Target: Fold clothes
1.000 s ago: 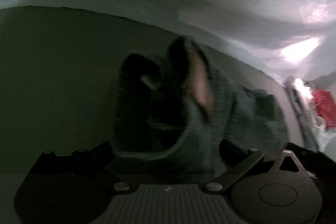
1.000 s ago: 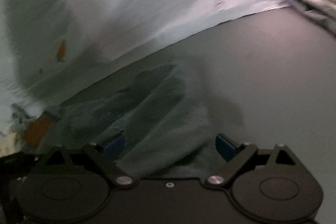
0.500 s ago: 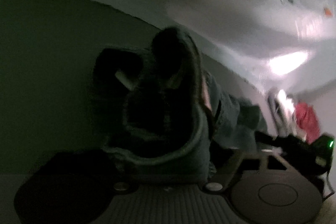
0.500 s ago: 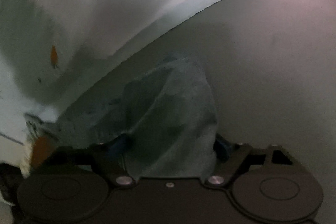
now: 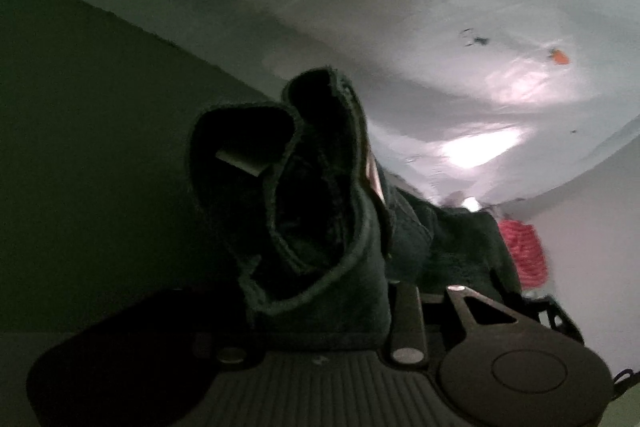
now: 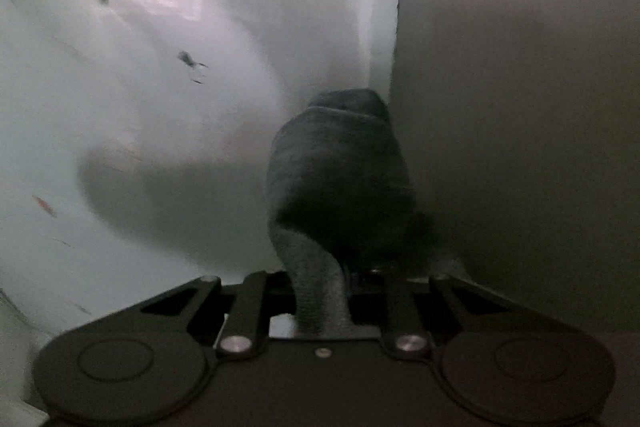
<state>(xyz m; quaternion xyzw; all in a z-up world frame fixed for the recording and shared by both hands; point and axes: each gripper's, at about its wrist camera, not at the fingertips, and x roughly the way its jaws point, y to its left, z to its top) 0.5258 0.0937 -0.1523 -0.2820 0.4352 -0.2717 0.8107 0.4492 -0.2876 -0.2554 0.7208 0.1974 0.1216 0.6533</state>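
A dark grey-green fleece garment (image 5: 320,235) fills the middle of the left wrist view, bunched, with a white label showing in its neck opening. My left gripper (image 5: 320,311) is shut on its edge; the cloth hides the fingertips. In the right wrist view the same garment (image 6: 340,171) hangs as a rolled bundle. My right gripper (image 6: 320,291) is shut on a narrow strip of it, with the jaws drawn close together.
A pale sheet printed with orange carrots (image 5: 400,7) covers the surface and also shows in the right wrist view (image 6: 160,107). A dark olive mat (image 5: 80,147) lies beside it, also in the right wrist view (image 6: 520,107). A red cloth (image 5: 524,251) sits at the far right.
Both grippers have closed on the garment and lifted it off the mat. The right gripper has swung round, so the cloth now hangs bunched from it.
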